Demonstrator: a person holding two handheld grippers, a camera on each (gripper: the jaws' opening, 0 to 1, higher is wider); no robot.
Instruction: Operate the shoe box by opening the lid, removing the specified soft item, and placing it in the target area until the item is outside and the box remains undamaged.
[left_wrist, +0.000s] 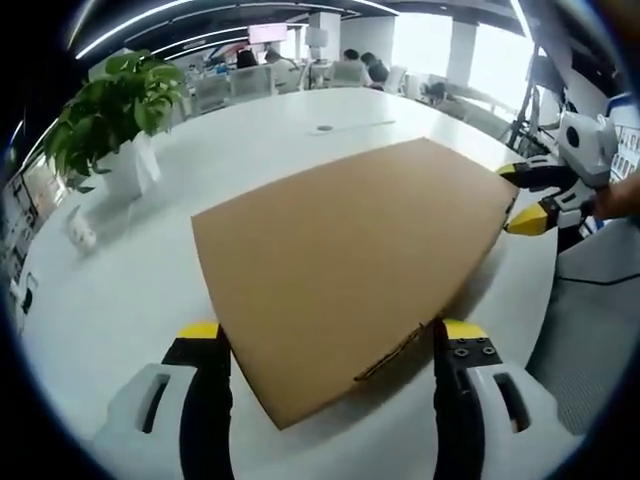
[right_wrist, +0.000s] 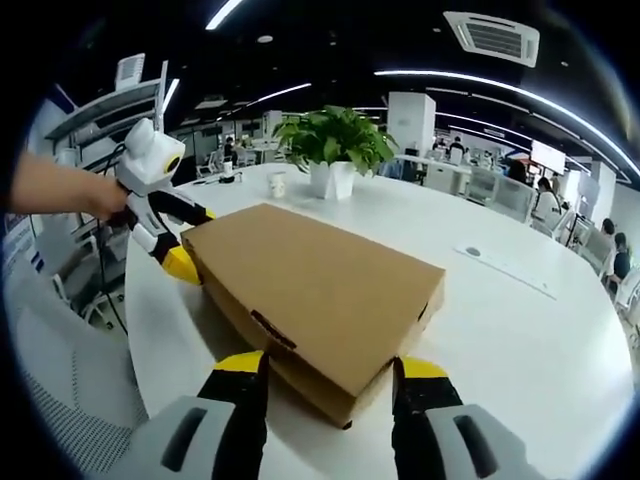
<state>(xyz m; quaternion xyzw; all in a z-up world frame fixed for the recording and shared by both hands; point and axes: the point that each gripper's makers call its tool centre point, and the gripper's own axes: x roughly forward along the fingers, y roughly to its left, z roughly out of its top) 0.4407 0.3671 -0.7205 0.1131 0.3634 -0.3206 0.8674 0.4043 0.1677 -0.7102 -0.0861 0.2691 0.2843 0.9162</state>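
Observation:
A closed brown cardboard shoe box (left_wrist: 350, 250) lies flat on the round white table (left_wrist: 120, 310), lid down. My left gripper (left_wrist: 330, 330) is open, its yellow-tipped jaws standing either side of the box's near corner. At the box's far right edge, my right gripper (left_wrist: 520, 196) also straddles the cardboard. In the right gripper view the same box (right_wrist: 320, 275) runs away from me, with my right gripper (right_wrist: 330, 365) open around its near corner. The left gripper (right_wrist: 190, 240), held by a hand, sits at the far left end. The item inside is hidden.
A potted plant (left_wrist: 125, 120) in a white pot stands on the table beyond the box, also visible as the plant (right_wrist: 335, 150) next to a white cup (right_wrist: 277, 185). A small white object (left_wrist: 82, 232) lies near it. A grey chair (left_wrist: 590, 300) sits off the table edge.

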